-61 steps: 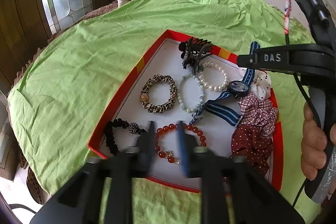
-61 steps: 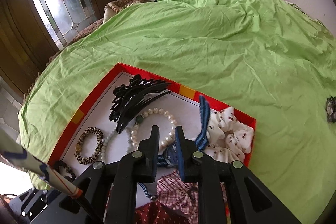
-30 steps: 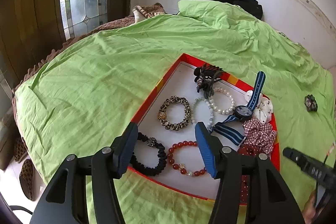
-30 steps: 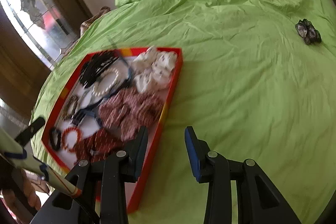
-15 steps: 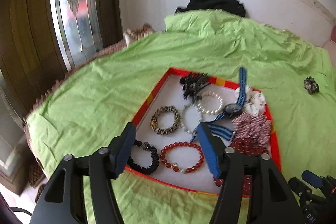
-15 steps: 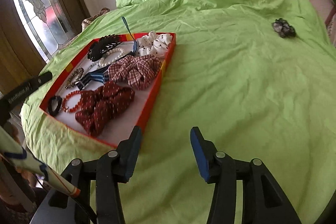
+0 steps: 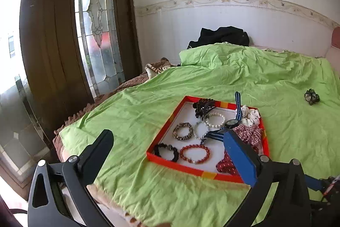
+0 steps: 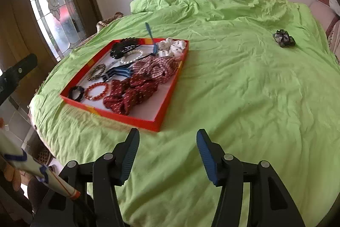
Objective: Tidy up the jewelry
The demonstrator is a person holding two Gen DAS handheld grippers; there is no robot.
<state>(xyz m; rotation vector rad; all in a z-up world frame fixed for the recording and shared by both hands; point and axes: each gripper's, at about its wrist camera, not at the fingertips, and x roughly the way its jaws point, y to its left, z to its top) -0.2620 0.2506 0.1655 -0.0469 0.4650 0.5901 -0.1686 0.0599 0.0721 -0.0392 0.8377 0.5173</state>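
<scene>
Your left tongs (image 7: 167,148) are spreading apart, empty, with the tray (image 7: 161,160) just ahead. Your right tongs (image 8: 167,152) are also opening on nothing, the tray (image 8: 167,103) ahead-left and a lone scrunchie (image 8: 283,37) far ahead-right.

I see a red tray (image 8: 167,99) of bracelets and scrunchies mid-left; one dark scrunchie (image 8: 283,37) lies alone, upper right.

Left claw's blue pad (image 7: 239,157) hides part of dark red scrunchie (image 7: 226,164) in tray at 4 o'clock; small dark item (image 8: 283,38) on bed, 2 o'clock, too small to identify.
</scene>
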